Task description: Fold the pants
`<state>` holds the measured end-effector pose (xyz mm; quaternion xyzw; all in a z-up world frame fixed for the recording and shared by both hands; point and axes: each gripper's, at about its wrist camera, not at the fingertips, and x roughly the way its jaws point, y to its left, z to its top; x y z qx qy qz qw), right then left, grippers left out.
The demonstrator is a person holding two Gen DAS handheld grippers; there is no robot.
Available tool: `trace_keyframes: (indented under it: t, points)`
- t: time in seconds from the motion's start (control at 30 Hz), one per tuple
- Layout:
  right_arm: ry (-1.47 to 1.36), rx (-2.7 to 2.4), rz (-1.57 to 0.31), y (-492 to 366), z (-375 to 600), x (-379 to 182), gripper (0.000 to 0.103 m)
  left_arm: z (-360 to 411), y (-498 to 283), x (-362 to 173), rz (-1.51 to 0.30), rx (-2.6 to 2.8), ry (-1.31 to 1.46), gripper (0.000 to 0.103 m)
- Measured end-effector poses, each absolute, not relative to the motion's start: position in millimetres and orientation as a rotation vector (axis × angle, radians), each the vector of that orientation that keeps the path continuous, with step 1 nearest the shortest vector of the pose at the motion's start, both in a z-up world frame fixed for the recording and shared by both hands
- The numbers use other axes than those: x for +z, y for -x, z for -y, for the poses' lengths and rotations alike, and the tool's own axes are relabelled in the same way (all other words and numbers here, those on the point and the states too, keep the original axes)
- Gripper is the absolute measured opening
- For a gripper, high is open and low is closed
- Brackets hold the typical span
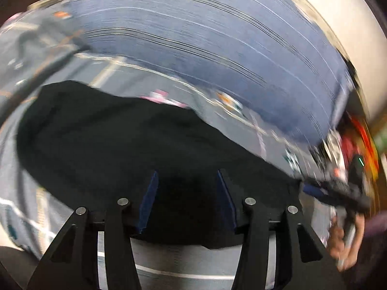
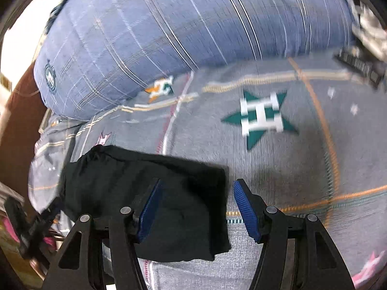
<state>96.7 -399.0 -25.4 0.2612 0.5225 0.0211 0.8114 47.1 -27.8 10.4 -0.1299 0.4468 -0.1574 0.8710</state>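
One pair of black pants lies folded into a compact dark bundle on a grey bedspread patterned with stars, and this bundle serves as the landmark for everything else. The right gripper hovers above the bundle's right edge: its left blue pad is over the black cloth, its right pad is over bare bedspread just beyond that edge, and the jaws stand apart with nothing pinched between them. In the left wrist view, which is heavily blurred, the left gripper sits over the near part of the pants, its two blue pads likewise spread and gripping nothing; whether they brush the cloth cannot be told. The right gripper also shows at the far right of that view, off the bundle's corner, with a hand below it. Beyond the pants, away from both grippers, lies one large blue striped pillow. To the right of the bundle the bedspread is open; to its left the bed's edge is close, with blurred clutter beyond it.
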Motion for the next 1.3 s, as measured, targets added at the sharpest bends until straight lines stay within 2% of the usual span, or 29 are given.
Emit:
trace_keyframes:
  t: [0.17,0.3,0.53,0.73,0.87,1.0,1.3]
  points:
    - [-0.653,0.074,-1.196,-111.6,405.7,-48.5,0.063,84.9,-21.7,5.7,-0.929,-0.503,0.075,0.053]
    - [-0.63,0.115,-1.242,-124.6,404.4,-54.8,0.063,133.6,1.6,2.6,-0.902,-0.626,-0.091,0.062]
    - [-0.636,0.121,-1.293,-128.3,407.5,-60.7,0.059,222.8,20.3,-12.7,-0.877,-0.815,-0.385,0.062]
    - [-0.695,0.17,-1.342,-128.7,417.1,-65.4,0.058,261.5,20.0,-32.8,-0.874,-0.876,-0.544,0.061]
    - [-0.765,0.175,-1.344,-129.2,426.6,-68.9,0.056,274.3,15.1,-36.2,-0.839,-0.83,-0.579,0.047]
    - [-0.759,0.171,-1.342,-128.6,427.6,-66.6,0.055,277.2,10.7,-30.4,-0.834,-0.819,-0.573,0.013]
    - [-0.824,0.218,-1.344,-129.7,419.6,-70.9,0.056,245.1,-13.5,-20.0,-0.955,-0.877,-0.264,0.01]
